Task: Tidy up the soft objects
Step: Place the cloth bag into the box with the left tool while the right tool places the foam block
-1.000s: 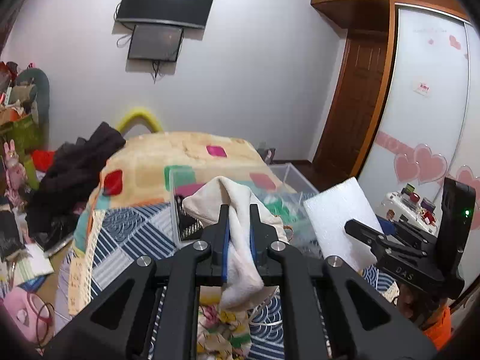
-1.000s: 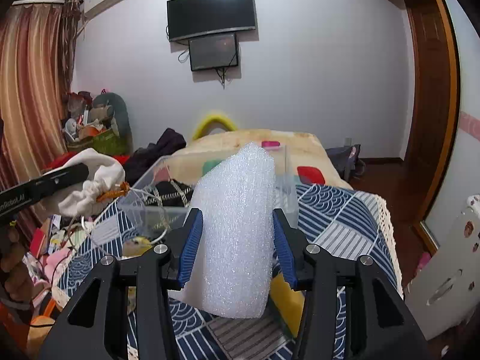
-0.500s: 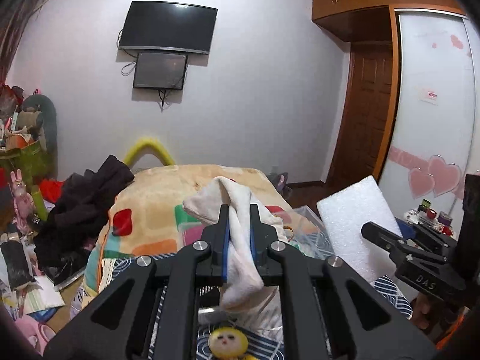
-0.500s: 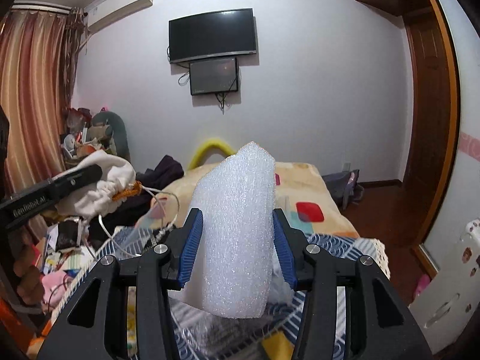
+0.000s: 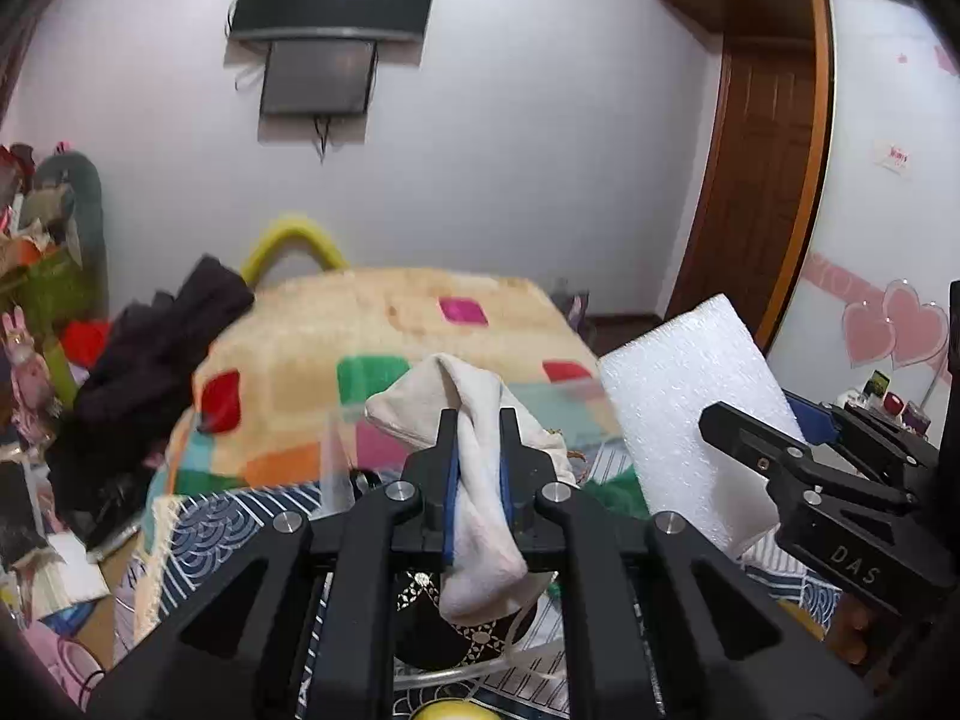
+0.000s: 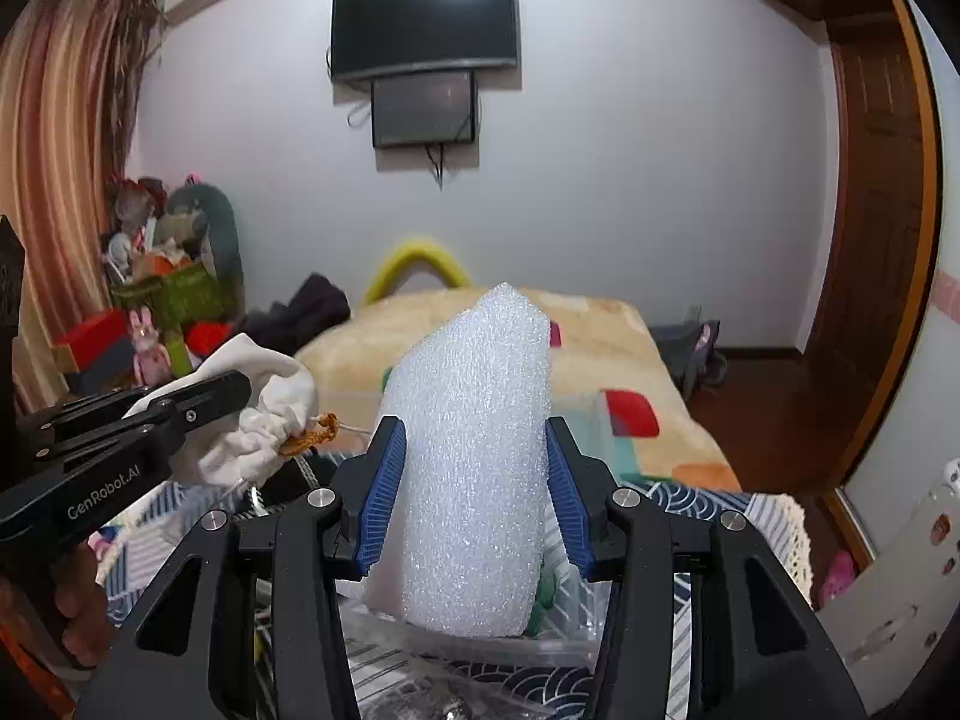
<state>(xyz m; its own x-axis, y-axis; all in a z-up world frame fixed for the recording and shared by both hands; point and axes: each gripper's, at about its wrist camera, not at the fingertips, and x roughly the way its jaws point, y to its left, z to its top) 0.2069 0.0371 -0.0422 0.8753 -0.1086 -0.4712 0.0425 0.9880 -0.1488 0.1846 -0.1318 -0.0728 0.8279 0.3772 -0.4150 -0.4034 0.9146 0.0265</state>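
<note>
Left wrist view. The left gripper (image 5: 477,468) has its jaws drawn nearly together on a white cloth (image 5: 474,480), pinched at mid-length so both ends hang free: one flops forward over the fingertips, the other droops below. The hold looks secure for carrying. Beneath and ahead lies a clear bin (image 5: 456,438) on the bed (image 5: 384,330); its near wall is faint and blurred, so the rim line is hard to fix. A dark patterned item (image 5: 456,618) lies under the cloth. To the right, the right gripper (image 5: 750,438) holds a foam sheet (image 5: 684,414), close beside the cloth but apart from it. Judged: both loads sit above the bin, ready to go in.

Right wrist view. The right gripper (image 6: 468,480) has its jaws set wide, the blue pads pressed on both edges of the foam sheet (image 6: 474,468), which stands upright and bowed. The bin wall (image 6: 588,414) shows behind it; a green item lies low to the right. The left gripper (image 6: 198,402) enters from the left with the cloth (image 6: 264,414) and an orange cord end (image 6: 312,435) dangling. Room for descent is narrow: the two tools are near, so lowering one at a time looks safer. Bed clutter lies well to the left.
</note>
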